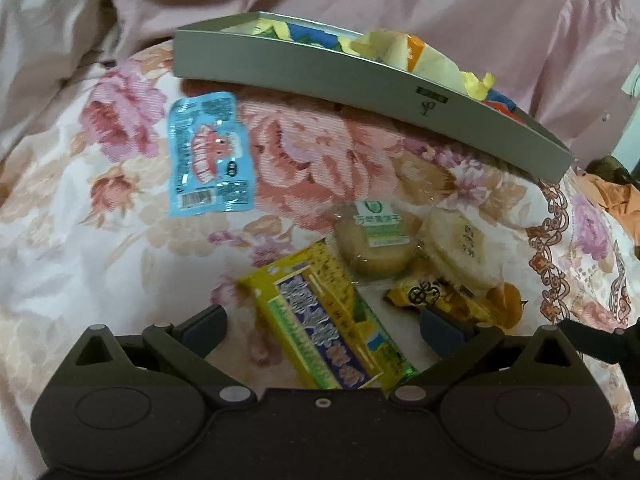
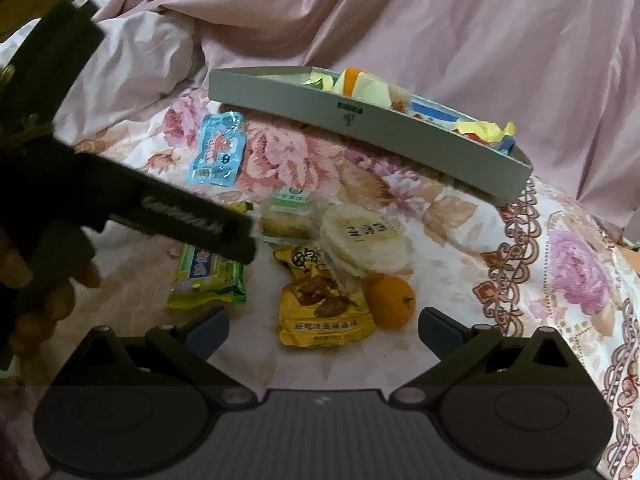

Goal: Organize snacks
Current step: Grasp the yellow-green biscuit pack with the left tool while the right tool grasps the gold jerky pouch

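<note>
Loose snacks lie on a floral bedspread. A grey box point(image 1: 304, 68) point(image 2: 360, 128) at the back holds several snack packets. My left gripper point(image 1: 322, 330) is open, its fingers either side of a yellow-green packet point(image 1: 332, 320) point(image 2: 208, 276). My right gripper point(image 2: 322, 330) is open and empty, just short of a yellow bag point(image 2: 324, 308) point(image 1: 440, 300) and a small orange point(image 2: 391, 301). A blue pouch point(image 1: 210, 154) point(image 2: 218, 150), a green-labelled cake point(image 1: 376, 240) point(image 2: 286, 214) and round rice crackers point(image 2: 366, 242) point(image 1: 460, 248) lie between.
Pink satin cloth point(image 2: 440, 20) is bunched behind the box. The left gripper's black body point(image 2: 120, 204), held by a hand, crosses the left of the right wrist view above the snacks. The bedspread's patterned border point(image 2: 516, 248) runs on the right.
</note>
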{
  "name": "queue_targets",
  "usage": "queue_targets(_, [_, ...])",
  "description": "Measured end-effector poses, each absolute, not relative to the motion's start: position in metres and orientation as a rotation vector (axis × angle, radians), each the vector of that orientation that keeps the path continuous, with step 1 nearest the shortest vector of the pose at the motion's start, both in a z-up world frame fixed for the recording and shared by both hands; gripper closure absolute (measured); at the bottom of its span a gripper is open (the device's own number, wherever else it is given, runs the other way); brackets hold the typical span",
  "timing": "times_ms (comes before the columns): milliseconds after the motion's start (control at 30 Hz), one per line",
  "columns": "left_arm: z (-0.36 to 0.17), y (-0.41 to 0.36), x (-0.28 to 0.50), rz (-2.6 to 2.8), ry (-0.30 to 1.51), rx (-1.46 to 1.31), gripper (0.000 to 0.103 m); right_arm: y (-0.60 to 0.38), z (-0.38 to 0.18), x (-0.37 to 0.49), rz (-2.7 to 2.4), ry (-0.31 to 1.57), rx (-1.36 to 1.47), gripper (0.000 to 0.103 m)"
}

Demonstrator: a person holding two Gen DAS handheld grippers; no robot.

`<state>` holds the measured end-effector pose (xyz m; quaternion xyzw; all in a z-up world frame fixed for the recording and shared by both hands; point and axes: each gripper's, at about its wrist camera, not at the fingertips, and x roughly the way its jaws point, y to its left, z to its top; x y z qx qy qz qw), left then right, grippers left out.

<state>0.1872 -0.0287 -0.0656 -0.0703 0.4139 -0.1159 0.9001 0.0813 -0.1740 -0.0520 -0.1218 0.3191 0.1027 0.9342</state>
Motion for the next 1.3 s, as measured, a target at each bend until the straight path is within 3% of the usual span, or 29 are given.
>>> queue_targets(200, [-0.071,-0.038,0.197,-0.239,0.871,-0.077,0.006,-0.173,-0.056,0.088,0.248,0.675,-0.239,0.003])
queue_targets(500, [-0.071,-0.037,0.192,-0.218,0.844,-0.013,0.029,-0.178,-0.064,0.105,0.245,0.744,-0.19,0.016])
queue_targets(633, [-0.07,-0.032,0.189,-0.224,0.851,-0.034,0.04,-0.186,-0.067,0.111,0.221,0.765,-0.151,0.017])
queue_targets(867, [-0.072,-0.037,0.182,-0.247,0.865,0.007,0.036,-0.185,-0.071,0.117,0.235,0.77,-0.151,0.017])
queue_targets(1000, [-0.074,-0.04,0.179,-0.254,0.855,0.058,0.039,-0.182,-0.075,0.122,0.251,0.783,-0.152,0.017])
queue_targets(1133, [-0.072,-0.035,0.176,-0.252,0.861,0.046,0.048,-0.185,-0.074,0.122,0.256,0.784,-0.133,0.036])
queue_targets(1300, [-0.07,-0.029,0.168,-0.249,0.88,0.031,0.052,-0.184,-0.072,0.12,0.261,0.794,-0.143,0.045])
